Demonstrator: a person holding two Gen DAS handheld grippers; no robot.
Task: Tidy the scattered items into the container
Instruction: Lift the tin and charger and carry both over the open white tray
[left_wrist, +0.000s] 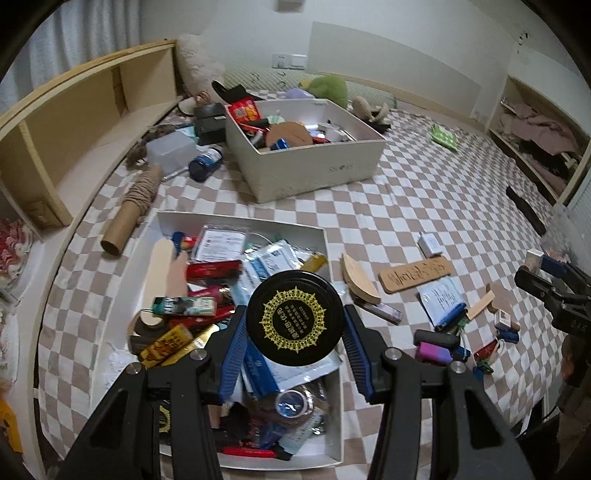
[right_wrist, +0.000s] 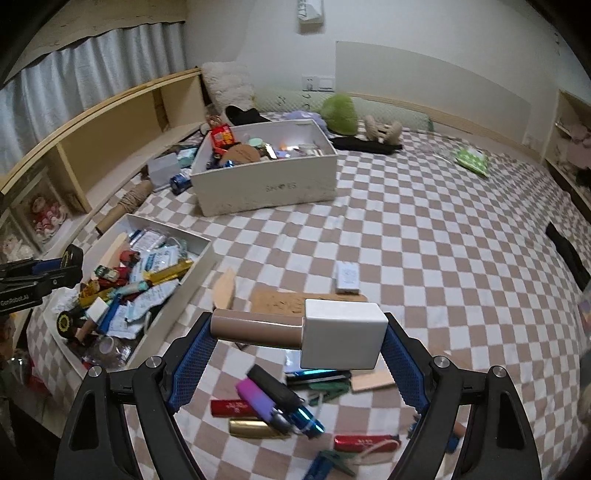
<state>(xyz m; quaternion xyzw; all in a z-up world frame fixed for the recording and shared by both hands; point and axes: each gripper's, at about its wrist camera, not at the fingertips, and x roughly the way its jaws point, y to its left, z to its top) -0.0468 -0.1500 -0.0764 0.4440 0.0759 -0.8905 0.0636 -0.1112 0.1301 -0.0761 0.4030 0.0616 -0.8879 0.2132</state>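
My left gripper (left_wrist: 295, 319) is shut on a round black tin with a gold pattern (left_wrist: 294, 317), held above the shallow white tray (left_wrist: 236, 218), which is full of sachets, pens and packets. My right gripper (right_wrist: 299, 330) is shut on a white-capped tan tube (right_wrist: 314, 330), held above scattered items on the checked bedspread: a purple case (right_wrist: 253, 400), a blue lighter (right_wrist: 306, 419), a red tube (right_wrist: 365, 443) and a gold tube (right_wrist: 255, 428). The tray also shows at the left in the right wrist view (right_wrist: 207, 242). The right gripper shows at the right edge of the left wrist view (left_wrist: 550, 284).
A deep white shoe box (left_wrist: 314, 170) full of items stands farther back. A cardboard tube wound with twine (left_wrist: 129, 214) lies left of the tray. A wooden sign (left_wrist: 415, 275), a white charger (left_wrist: 430, 243) and a wooden boat shape (left_wrist: 360, 278) lie on the bedspread. Wooden shelves (left_wrist: 74, 122) run along the left.
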